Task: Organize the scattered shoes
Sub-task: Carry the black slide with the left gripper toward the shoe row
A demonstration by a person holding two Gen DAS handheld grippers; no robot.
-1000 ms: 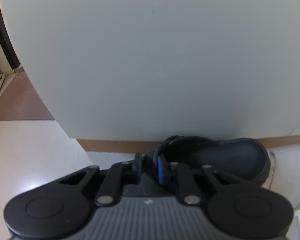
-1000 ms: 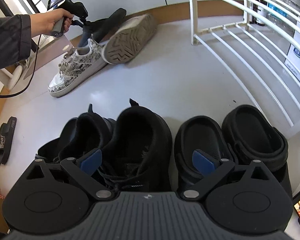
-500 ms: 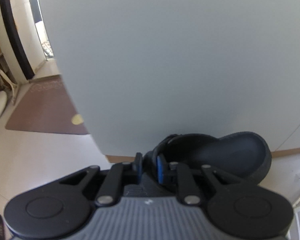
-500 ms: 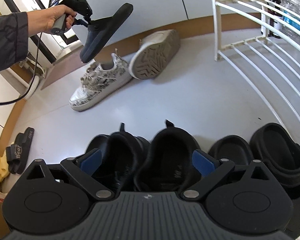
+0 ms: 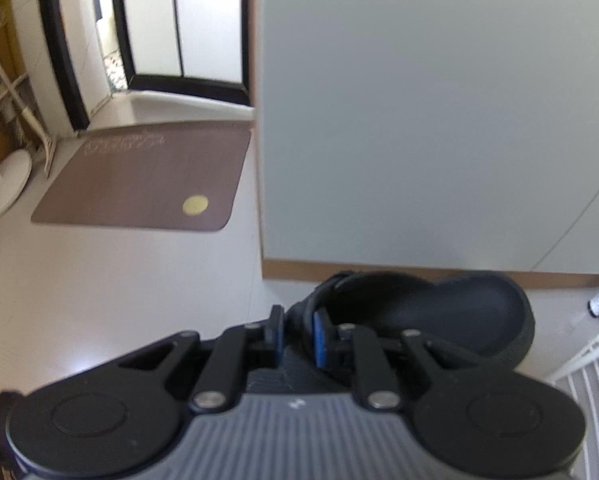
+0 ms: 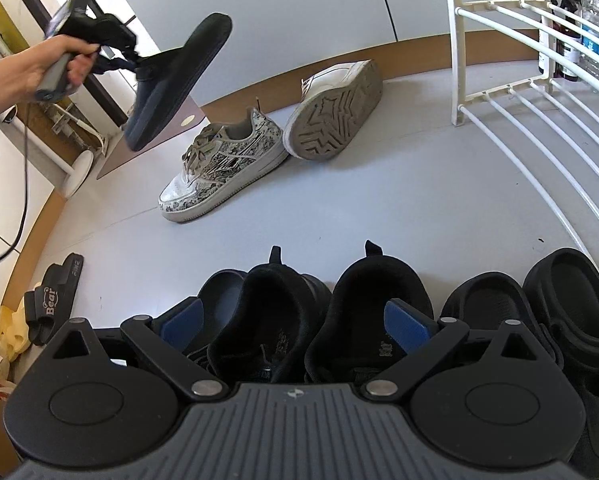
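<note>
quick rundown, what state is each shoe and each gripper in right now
left gripper: shut on the dark clog's heel edge
dark clog: held in the air, tilted, sole showing
right gripper: open, holding nothing, above the black sneakers
patterned sneaker: upright on the floor
white sneaker: tipped on its side, sole showing
black sneakers: upright, side by side
black clogs: upright, side by side
black slide: on the floor, apart

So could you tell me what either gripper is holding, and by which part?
The left gripper pinches a dark clog by its heel-end rim, off the floor. The right gripper is open, holding nothing.
</note>
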